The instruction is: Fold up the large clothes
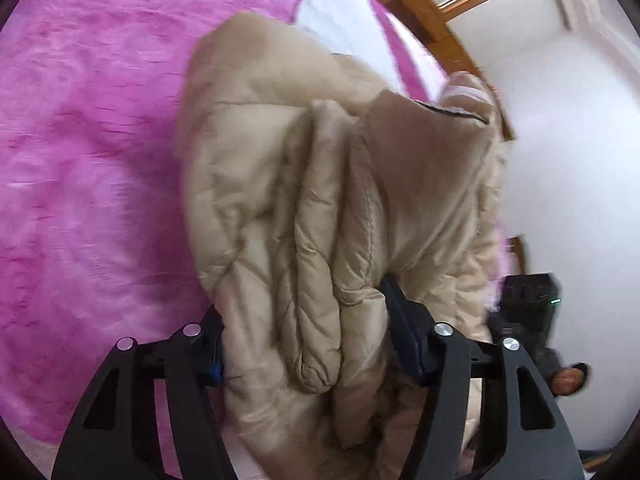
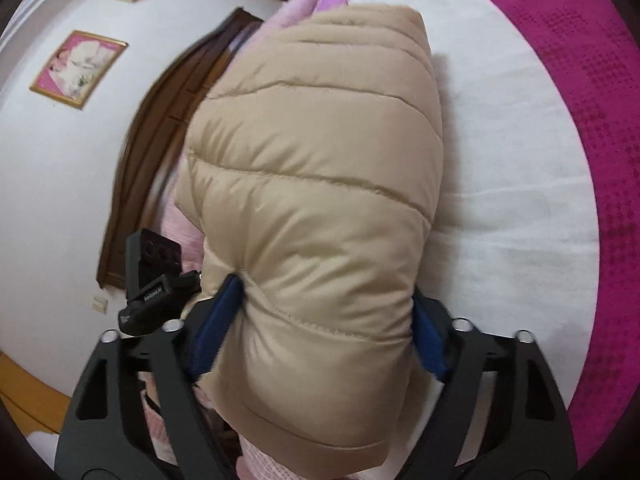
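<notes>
Jacket (image 1: 320, 200) bunched in both claws above pink bedspread (image 1: 88, 140).

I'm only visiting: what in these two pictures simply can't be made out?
- Left wrist view: the beige quilted puffer jacket bunches between the left gripper fingers, so its sleeves and overall shape are hidden.
- Left wrist view: the dark object with a green light is blurred and cut off by the jacket.
- Right wrist view: the jacket held in the right gripper hides the bed behind it.

Both wrist views close, facing shared jacket (image 1: 320, 200) (image 2: 316, 184)
</notes>
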